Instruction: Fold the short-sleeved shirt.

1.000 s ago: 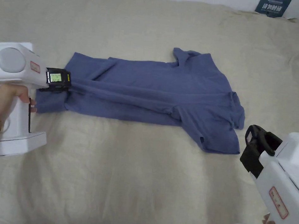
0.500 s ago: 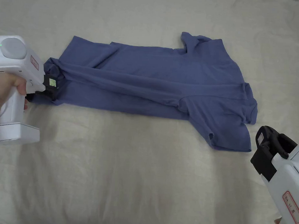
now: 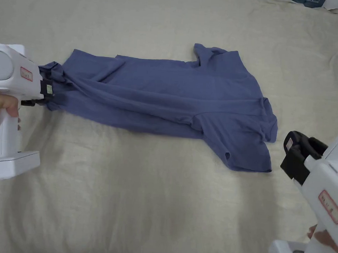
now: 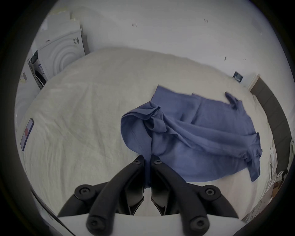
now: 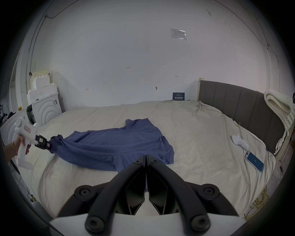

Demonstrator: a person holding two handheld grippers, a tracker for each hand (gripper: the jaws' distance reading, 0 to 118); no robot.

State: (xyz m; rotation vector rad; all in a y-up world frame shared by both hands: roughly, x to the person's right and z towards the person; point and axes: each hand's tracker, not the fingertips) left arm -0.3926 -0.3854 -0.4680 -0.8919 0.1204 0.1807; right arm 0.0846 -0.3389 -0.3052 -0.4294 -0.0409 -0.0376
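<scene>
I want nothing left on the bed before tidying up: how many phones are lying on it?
2. One phone lies on the bed beyond the shirt's hem end; another phone lies near the headboard. More could be hidden.

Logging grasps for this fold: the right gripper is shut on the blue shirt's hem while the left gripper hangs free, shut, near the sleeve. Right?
Sides swapped. The left gripper is shut on the shirt hem, per the left gripper view; the right gripper hangs free, shut, near the sleeve.

head view overhead — gripper views low, bedside.
</scene>
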